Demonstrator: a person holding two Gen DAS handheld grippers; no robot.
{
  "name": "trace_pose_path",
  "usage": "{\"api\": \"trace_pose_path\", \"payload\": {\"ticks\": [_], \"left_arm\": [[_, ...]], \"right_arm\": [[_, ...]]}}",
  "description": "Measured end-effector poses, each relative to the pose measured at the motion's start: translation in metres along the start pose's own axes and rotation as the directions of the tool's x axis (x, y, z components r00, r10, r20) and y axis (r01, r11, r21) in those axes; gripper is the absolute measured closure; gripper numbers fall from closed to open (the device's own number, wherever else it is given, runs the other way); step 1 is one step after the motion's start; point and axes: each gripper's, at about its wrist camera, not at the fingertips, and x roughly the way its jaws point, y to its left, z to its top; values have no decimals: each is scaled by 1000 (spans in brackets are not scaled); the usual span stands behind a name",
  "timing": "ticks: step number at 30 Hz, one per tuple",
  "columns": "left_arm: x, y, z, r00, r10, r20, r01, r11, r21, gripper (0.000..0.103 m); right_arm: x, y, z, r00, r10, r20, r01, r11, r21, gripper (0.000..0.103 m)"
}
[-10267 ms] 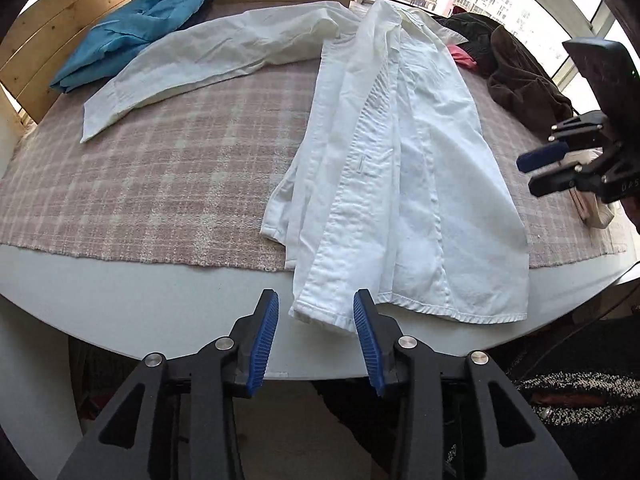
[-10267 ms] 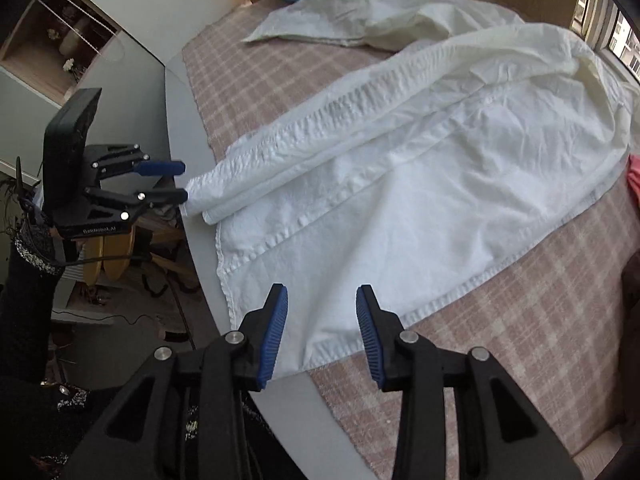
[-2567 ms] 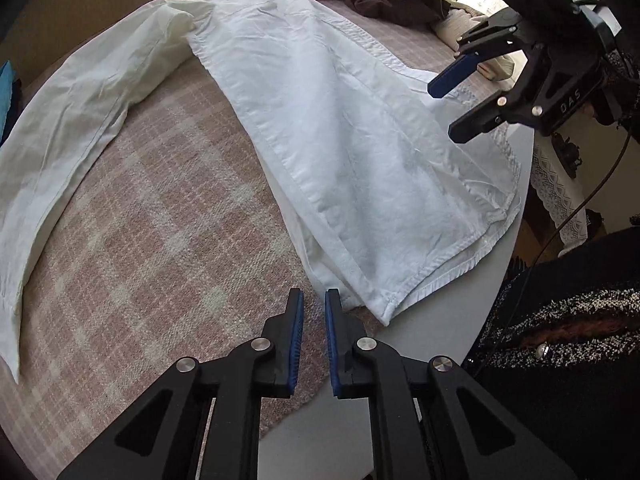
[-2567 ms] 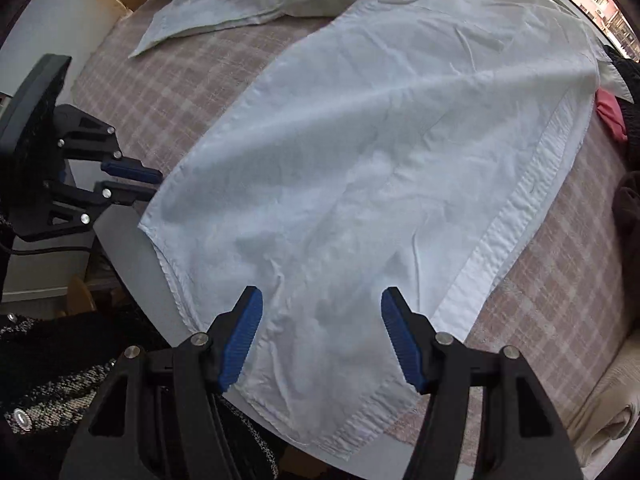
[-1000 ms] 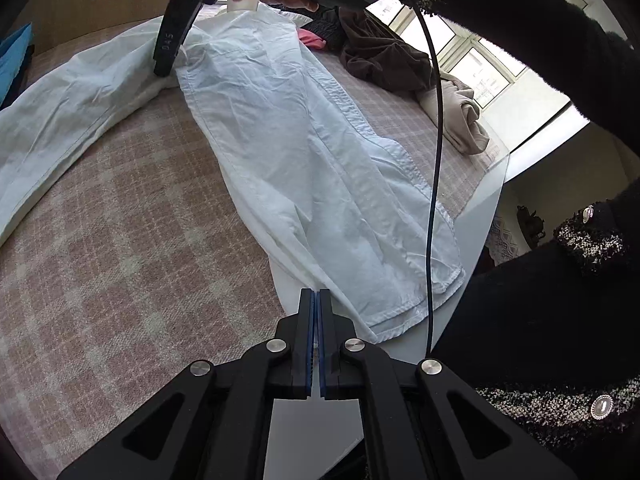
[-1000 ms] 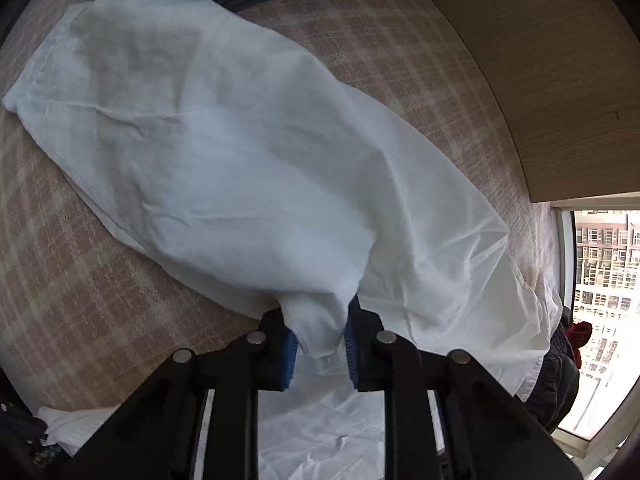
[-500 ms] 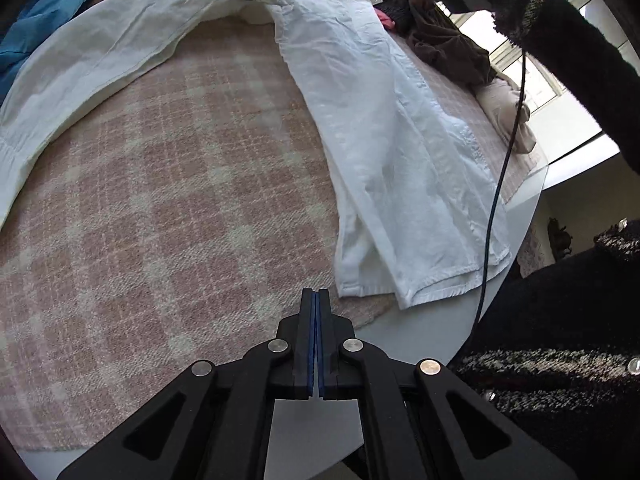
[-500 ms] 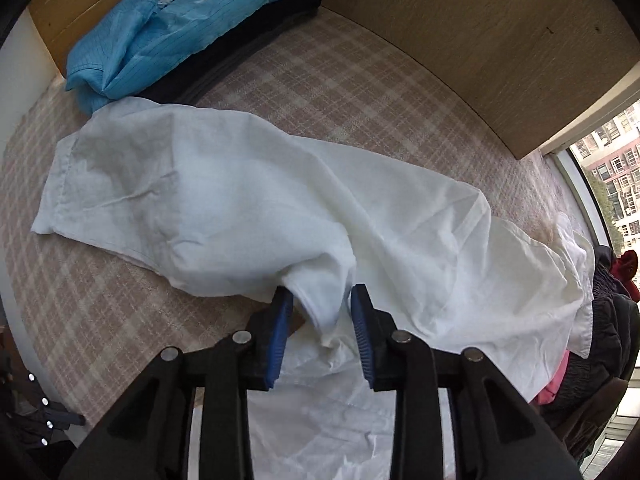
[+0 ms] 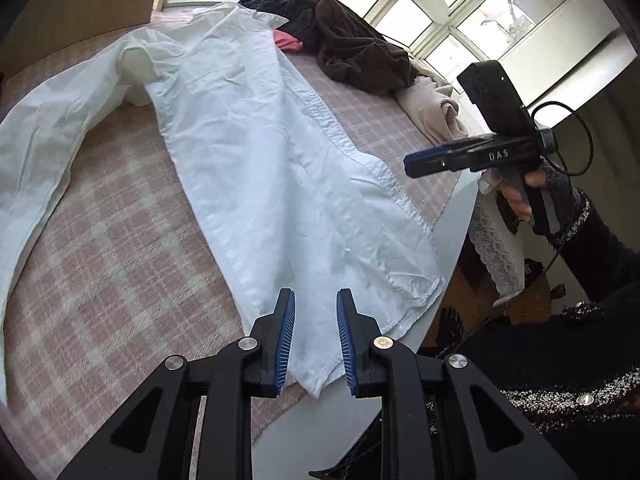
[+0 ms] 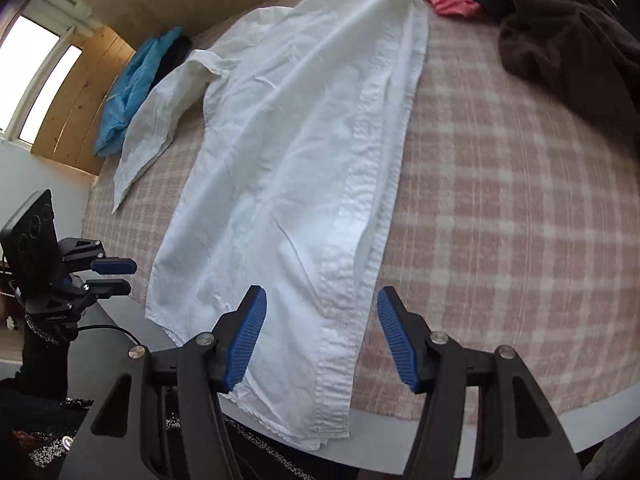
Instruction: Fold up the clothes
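A white shirt [image 9: 256, 168] lies lengthwise on the pink checked cloth [image 9: 104, 264], its body folded narrow, one long sleeve [image 9: 44, 136] stretched out to the left. Its hem hangs a little over the near table edge. My left gripper [image 9: 315, 340] is open just above the hem's left corner, holding nothing. The right gripper [image 10: 320, 340] is wide open above the hem's button band [image 10: 352, 248], also holding nothing. Seen from the left wrist, the right gripper [image 9: 416, 162] hovers at the right of the shirt [image 10: 288, 152]; the left gripper [image 10: 116, 276] shows at the left edge of the right wrist view.
A dark brown garment [image 9: 360, 48], a pink one [image 9: 288, 42] and a beige one [image 9: 432, 108] are piled at the far right. A blue garment [image 10: 128, 92] lies at the far left by a wooden wall. The white table edge [image 10: 400, 424] runs close in front. A person's dark sleeve [image 9: 580, 232] is at the right.
The right gripper let go of the sleeve at the shoulder and came back to the hem, opening wide. My left gripper went from shut to open and now sits at the hem.
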Motion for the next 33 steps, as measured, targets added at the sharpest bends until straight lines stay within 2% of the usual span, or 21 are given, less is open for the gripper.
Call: {"api": "trace_pose_path", "payload": {"ticks": [2,5,6,7,9,11,13,15,17,19,22,26,27,29,30,33], "left_arm": [[20,0,6,996,49,-70,-46,998,45,80],[39,5,4,975,157,-156,-145,986,84,80],[37,3,3,973,172,-151,-161,984,80,81],[34,0,3,972,186,-145,-177,981,77,81],[26,-19,2,974,197,-113,-187,978,88,81],[22,-42,0,978,192,-86,-183,978,99,80],[26,-66,-2,985,158,-72,-150,983,102,71],[41,-80,-5,980,183,-85,-176,982,74,67],[52,-82,-11,971,220,-93,-220,975,5,68],[52,-67,-22,952,291,-97,-301,948,-108,68],[33,-41,-48,911,399,-98,-409,858,-309,68],[9,-37,-72,887,449,-108,-452,793,-410,68],[8,-38,-70,883,456,-114,-460,788,-408,68],[10,-38,-63,895,433,-109,-439,805,-399,68],[14,-38,-58,900,421,-112,-430,818,-383,68],[36,-34,-44,899,404,-167,-437,841,-319,68]], "right_arm": [[13,-6,-25,1000,23,-21,-22,999,46,46],[28,12,-45,998,23,-62,-24,1000,-12,52],[29,19,-49,997,31,-76,-34,998,-45,65],[28,22,-51,993,74,-96,-80,995,-61,68],[22,24,-51,980,148,-133,-159,984,-82,68],[11,17,-44,982,128,-141,-145,982,-119,68],[0,5,-31,985,103,-139,-125,980,-153,66],[-6,-9,-14,982,99,-160,-128,975,-182,63],[-4,-19,-3,977,95,-190,-137,966,-220,62],[4,-20,1,965,113,-235,-176,948,-265,62],[17,-22,-6,933,171,-315,-265,922,-282,62],[35,-18,-20,893,231,-387,-347,900,-263,62],[36,-18,-23,885,250,-392,-364,897,-251,62],[38,-18,-27,877,281,-389,-385,896,-221,62],[37,-16,-29,878,285,-383,-386,896,-218,62],[35,-9,-35,888,289,-359,-380,900,-215,62]]}}
